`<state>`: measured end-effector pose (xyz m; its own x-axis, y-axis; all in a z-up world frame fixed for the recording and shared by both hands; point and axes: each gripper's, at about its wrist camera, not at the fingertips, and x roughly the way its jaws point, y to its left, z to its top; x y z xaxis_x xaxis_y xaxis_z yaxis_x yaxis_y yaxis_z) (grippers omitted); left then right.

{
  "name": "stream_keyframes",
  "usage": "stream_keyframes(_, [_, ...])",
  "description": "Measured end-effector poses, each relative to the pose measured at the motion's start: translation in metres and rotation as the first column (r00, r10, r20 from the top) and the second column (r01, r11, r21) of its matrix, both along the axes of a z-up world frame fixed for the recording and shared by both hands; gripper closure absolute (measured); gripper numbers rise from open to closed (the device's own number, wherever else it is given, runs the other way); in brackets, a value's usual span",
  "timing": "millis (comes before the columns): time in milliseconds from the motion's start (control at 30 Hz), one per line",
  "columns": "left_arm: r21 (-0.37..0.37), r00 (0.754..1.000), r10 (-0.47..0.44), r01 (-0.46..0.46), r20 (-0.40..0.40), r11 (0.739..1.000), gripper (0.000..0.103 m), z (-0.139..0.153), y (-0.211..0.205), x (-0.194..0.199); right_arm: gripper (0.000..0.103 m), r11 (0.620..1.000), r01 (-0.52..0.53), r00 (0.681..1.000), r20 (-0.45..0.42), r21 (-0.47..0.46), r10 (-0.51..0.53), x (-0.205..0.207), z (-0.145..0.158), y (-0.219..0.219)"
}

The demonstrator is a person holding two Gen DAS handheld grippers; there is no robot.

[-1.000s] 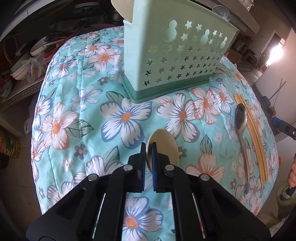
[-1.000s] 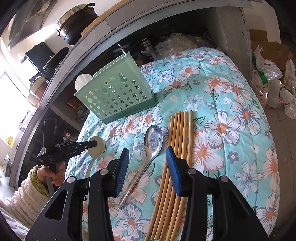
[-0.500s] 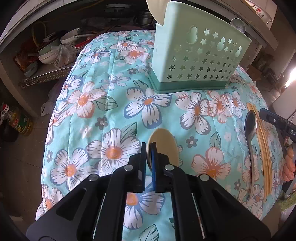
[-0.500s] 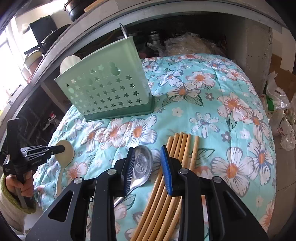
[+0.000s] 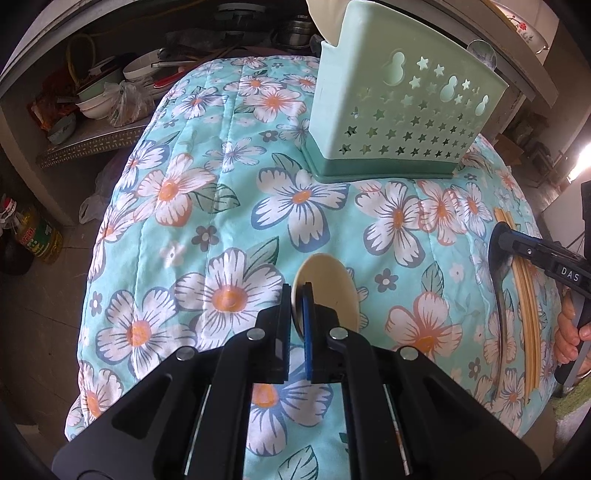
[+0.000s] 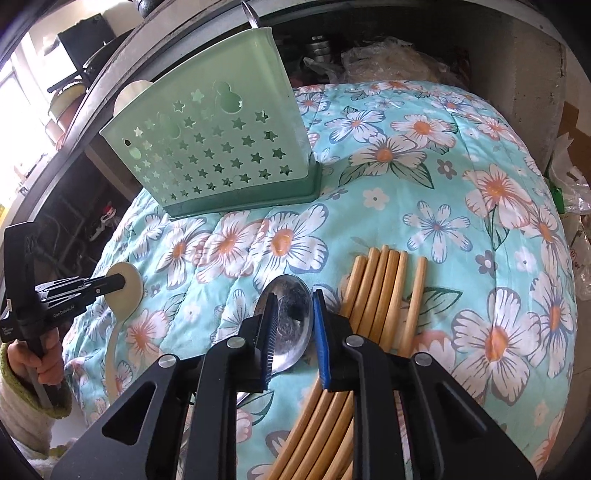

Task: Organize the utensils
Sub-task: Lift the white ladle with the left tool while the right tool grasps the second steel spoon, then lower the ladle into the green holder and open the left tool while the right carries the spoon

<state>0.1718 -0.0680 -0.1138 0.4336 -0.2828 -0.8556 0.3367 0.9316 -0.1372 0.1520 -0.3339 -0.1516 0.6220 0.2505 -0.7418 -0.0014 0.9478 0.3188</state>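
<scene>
On the floral quilt (image 5: 207, 221) stands a green star-holed utensil holder (image 5: 399, 122) (image 6: 221, 147), with a cream utensil (image 5: 325, 18) sticking out of it. My left gripper (image 5: 295, 291) (image 6: 118, 282) is shut on the bowl of a cream spoon (image 5: 328, 288) (image 6: 127, 291) low over the quilt. My right gripper (image 6: 293, 299) (image 5: 498, 236) is down at a metal spoon (image 6: 291, 314) (image 5: 500, 295). Its jaws are closing with the spoon's bowl between them. Several bamboo chopsticks (image 6: 384, 291) (image 5: 524, 295) lie just right of that spoon.
A shelf with bowls and bags (image 5: 99, 99) sits behind the quilt on the left, and an oil bottle (image 5: 37, 240) stands on the floor. Plastic bags (image 6: 569, 184) lie off the quilt's right edge. A person's hand (image 6: 44, 362) holds the left gripper's handle.
My right gripper has come down and forward over the metal spoon, and its jaws have narrowed around the bowl. The left gripper shifted sideways, still holding the cream spoon.
</scene>
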Motion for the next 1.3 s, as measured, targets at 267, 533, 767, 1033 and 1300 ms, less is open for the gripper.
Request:
stream_keyframes(267, [-0.006,1.000,0.007,-0.007,0.000,1.000,0.098,-0.001,0.001,0.001,0.099,1.000,0.013,0.999,0.045,-0.019,-0.012,-0.008,0.012,0.005])
stream_keyframes(533, [-0.003,1.000,0.018,-0.018,0.008,1.000,0.098,0.001,0.001,-0.001,0.100,0.997,0.046,0.986,0.166,-0.068,-0.034,-0.040,0.055,0.016])
stream_keyframes(767, [-0.038,0.995,0.053,-0.050,0.080,0.998,0.099,0.035,0.012,-0.006,0.100,0.990,0.105,0.949,0.306,-0.098,-0.070,-0.070,0.099,0.020])
stream_keyframes(1033, [-0.142,0.946,0.102,-0.061,0.308,0.988,0.099,0.139,0.021,-0.010,0.100,0.987,0.135,0.918,0.387,-0.090,-0.090,-0.094,0.124,0.017])
stream_keyframes(1300, [-0.199,0.808,0.193,-0.096,0.556,0.975,0.099,0.234,0.010,0.011,0.100,0.989,0.132,0.913,0.395,-0.063,-0.097,-0.104,0.124,0.012])
